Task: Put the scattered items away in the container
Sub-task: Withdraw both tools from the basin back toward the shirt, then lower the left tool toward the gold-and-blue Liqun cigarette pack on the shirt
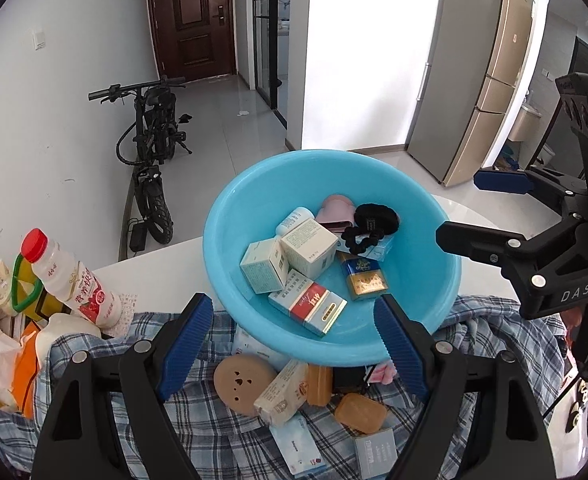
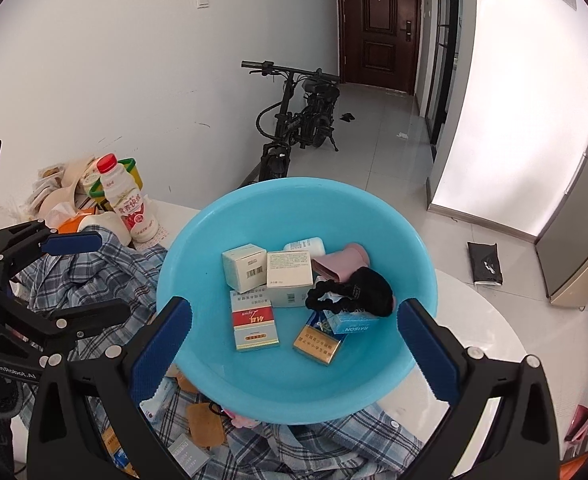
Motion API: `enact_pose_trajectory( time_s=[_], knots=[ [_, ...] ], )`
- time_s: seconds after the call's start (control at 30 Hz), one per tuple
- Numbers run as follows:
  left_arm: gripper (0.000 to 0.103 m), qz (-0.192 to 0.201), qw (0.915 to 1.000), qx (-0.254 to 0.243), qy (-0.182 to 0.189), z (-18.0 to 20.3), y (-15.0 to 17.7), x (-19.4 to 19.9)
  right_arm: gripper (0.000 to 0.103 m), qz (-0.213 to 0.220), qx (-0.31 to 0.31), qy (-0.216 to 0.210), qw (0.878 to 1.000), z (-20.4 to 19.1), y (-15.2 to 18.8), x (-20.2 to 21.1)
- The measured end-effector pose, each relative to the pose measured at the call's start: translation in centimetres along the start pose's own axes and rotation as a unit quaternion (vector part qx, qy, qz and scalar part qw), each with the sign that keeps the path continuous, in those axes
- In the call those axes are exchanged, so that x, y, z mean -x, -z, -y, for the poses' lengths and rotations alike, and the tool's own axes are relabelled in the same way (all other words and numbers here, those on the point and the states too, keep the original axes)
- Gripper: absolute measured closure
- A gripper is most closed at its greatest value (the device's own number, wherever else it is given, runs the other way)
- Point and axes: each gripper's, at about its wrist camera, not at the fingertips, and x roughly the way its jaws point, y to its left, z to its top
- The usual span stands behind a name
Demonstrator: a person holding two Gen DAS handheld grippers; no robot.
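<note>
Basin (image 1: 434, 272) of blue plastic sits on the plaid shirt (image 1: 221, 436) over the white desk (image 1: 153, 276), already holding boxes, a red-and-white cigarette pack (image 1: 308, 306) and a black scrunchie (image 1: 368, 224). I see my left gripper (image 1: 294, 340) and right gripper (image 2: 294, 344) both spread wide with nothing between the fingers. Loose items remain on the shirt by the basin's near edge: a tan round compact (image 1: 239, 380), an amber soap bar (image 1: 360, 413) and small boxes. My worry is the soft, rumpled cloth: fingers closing on a flat piece could pinch fabric too, dragging the shirt and tipping the basin.
</note>
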Motion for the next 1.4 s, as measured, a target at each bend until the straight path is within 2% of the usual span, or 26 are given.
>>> enact_pose_trajectory(
  time_s=[0.1, 0.33, 0.77, 0.97, 1.2, 1.4],
  knots=[
    [0.018, 0.001, 0.9998, 0.013, 0.017, -0.2, 1.0, 0.9, 0.001, -0.008, 0.009, -0.014, 1.0, -0.5, 0.8, 0.4],
    [0.018, 0.017, 0.9999, -0.001, -0.001, 0.2, 2.9, 2.9, 0.001, -0.012, 0.01, -0.028, 0.999, -1.2, 3.2, 1.7],
    [0.018, -0.008, 0.9998, -0.019, 0.002, 1.0, 8.1, 4.0, 0.001, -0.011, 0.033, -0.047, 0.998, -3.5, 7.8, 4.0],
    [0.018, -0.02, 0.999, -0.017, 0.037, 1.5, 10.3, 4.6, 0.001, -0.013, 0.032, -0.064, 0.997, -4.3, 9.7, 4.5],
    [0.018, -0.022, 0.9985, -0.03, 0.041, 2.4, 12.4, 4.9, 0.001, -0.024, 0.033, -0.079, 0.996, -5.3, 11.9, 4.5],
    [0.018, -0.016, 0.9992, -0.03, 0.021, 2.2, 15.0, 4.8, 0.001, -0.028, 0.027, -0.093, 0.995, -5.6, 13.6, 4.3]
  ],
)
